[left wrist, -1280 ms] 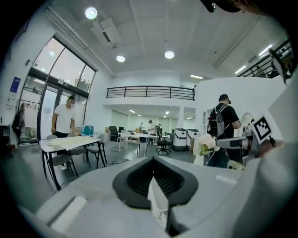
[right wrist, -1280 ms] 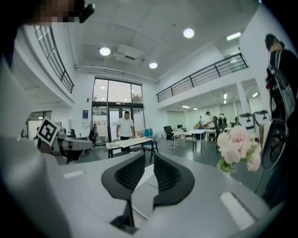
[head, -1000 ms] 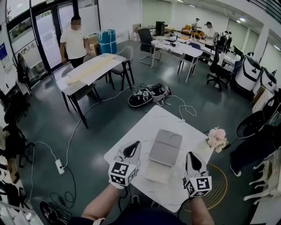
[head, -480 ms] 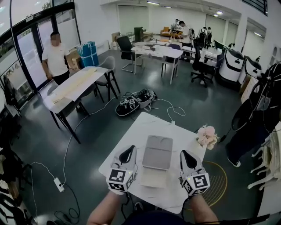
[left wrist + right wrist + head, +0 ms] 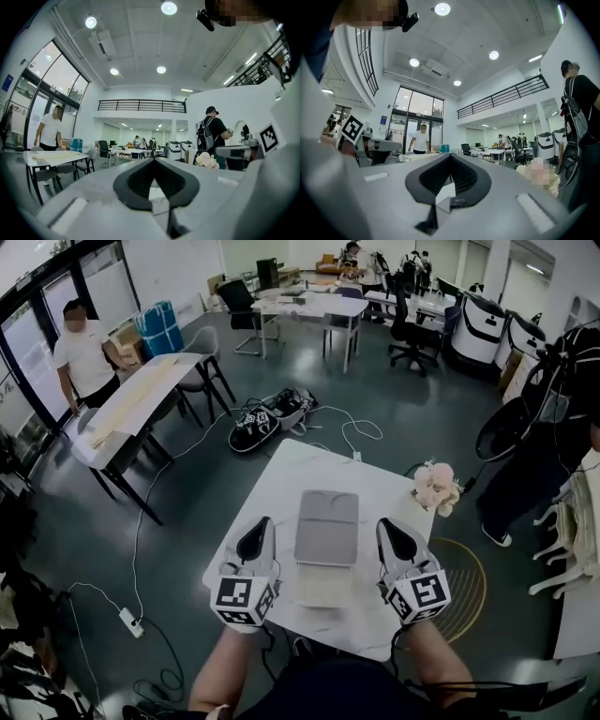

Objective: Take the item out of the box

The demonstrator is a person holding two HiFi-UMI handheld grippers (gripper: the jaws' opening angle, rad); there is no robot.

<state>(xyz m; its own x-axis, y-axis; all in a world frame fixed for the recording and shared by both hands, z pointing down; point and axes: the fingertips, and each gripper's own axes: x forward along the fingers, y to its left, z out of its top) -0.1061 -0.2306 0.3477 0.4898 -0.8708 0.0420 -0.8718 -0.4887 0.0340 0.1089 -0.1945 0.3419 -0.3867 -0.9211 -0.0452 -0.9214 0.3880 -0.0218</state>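
A flat grey box [image 5: 328, 524] lies in the middle of the white table [image 5: 281, 486], with a paler flat part [image 5: 322, 586] at its near end. Nothing of its contents shows. My left gripper [image 5: 265, 521] hovers just left of the box, jaws shut and empty. My right gripper [image 5: 382, 523] hovers just right of it, also shut with nothing held. In the left gripper view the left gripper [image 5: 153, 158] has its tips meeting, and in the right gripper view the right gripper [image 5: 450, 154] does too. Both point away from me, level with the box's near half.
A bunch of pink flowers [image 5: 434, 486] sits at the table's right edge. Bags and cables [image 5: 270, 416] lie on the floor beyond the table. A person [image 5: 82, 352] stands by a long table [image 5: 136, 401] at the left. A rack [image 5: 562, 549] stands at the right.
The head view has swung, so the table sits higher and more to the left in the picture. Both grippers stay shut at the same places on either side of the box.
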